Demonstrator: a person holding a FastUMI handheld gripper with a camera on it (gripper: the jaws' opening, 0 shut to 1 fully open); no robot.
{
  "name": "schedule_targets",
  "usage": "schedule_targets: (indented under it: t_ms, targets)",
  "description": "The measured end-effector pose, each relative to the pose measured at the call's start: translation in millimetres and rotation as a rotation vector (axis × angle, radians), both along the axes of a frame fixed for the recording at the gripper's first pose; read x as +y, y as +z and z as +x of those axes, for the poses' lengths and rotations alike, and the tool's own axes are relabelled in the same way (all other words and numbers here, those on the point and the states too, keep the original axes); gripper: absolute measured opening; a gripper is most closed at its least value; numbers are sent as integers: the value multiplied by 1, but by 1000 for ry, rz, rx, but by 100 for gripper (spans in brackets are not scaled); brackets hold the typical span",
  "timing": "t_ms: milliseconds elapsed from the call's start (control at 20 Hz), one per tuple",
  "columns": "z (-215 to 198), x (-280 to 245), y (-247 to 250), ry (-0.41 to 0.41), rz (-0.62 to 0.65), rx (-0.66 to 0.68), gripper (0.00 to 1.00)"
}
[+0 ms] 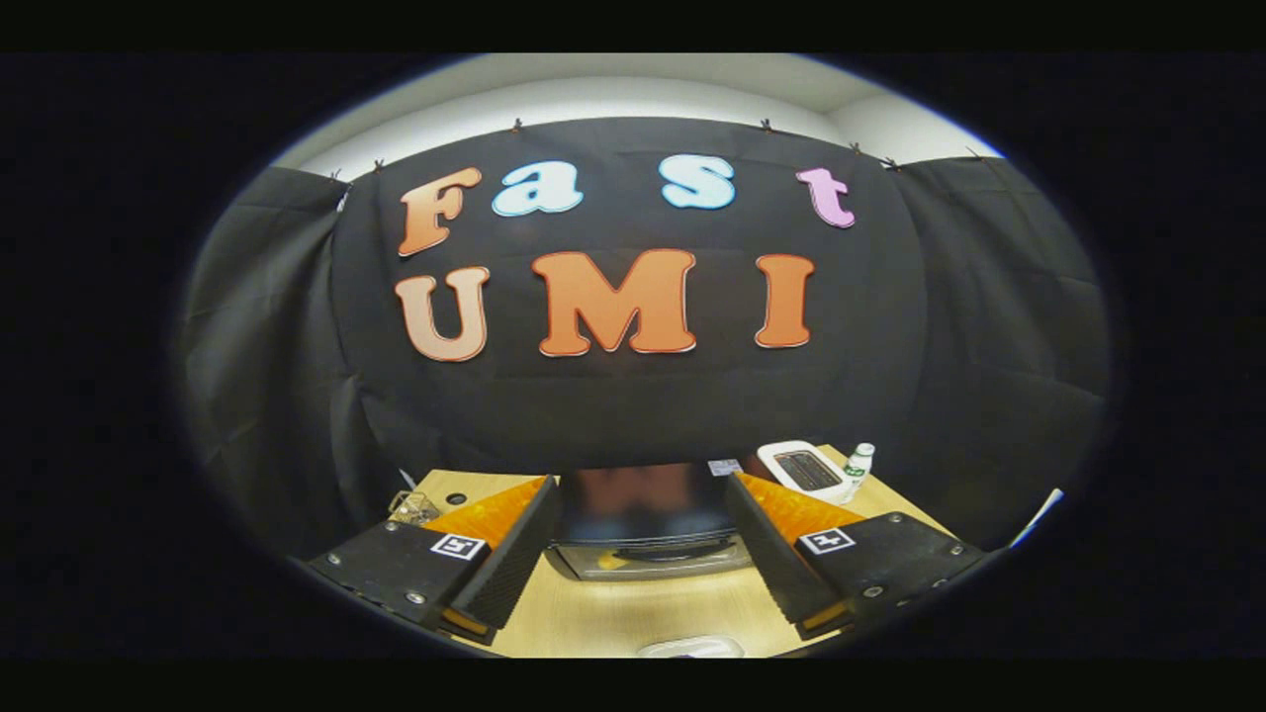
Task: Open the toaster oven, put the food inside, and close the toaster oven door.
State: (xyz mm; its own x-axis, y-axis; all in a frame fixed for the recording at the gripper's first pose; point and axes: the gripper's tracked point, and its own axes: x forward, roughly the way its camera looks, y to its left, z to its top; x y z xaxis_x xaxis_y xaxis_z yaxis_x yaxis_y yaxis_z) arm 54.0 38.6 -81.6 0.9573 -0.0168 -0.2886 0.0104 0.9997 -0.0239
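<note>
Fingers (648, 554) spread wide, empty, facing the toaster oven (648, 529). Door looks shut. Best approach: advance squarely on its handle before clamping.

The tool (643, 564) hangs with fingers spread wide (nothing held) above the counter (633, 613), the toaster oven (648, 524) just ahead between them.

Gripper view rides hand-held gripper (641, 554), faces toaster oven (648, 524) closely, probably slightly above tabletop (633, 613).
</note>
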Motion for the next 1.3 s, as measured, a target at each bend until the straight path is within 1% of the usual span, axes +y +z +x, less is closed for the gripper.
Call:
schedule_targets:
  t_ms: [350, 750, 1300]
  targets:
    - [-9, 19, -8, -3, 5, 5, 99]
    - [-16, 11, -5, -40, 3, -17, 99]
    - [-19, 13, -3, -45, 7, -29, 99]
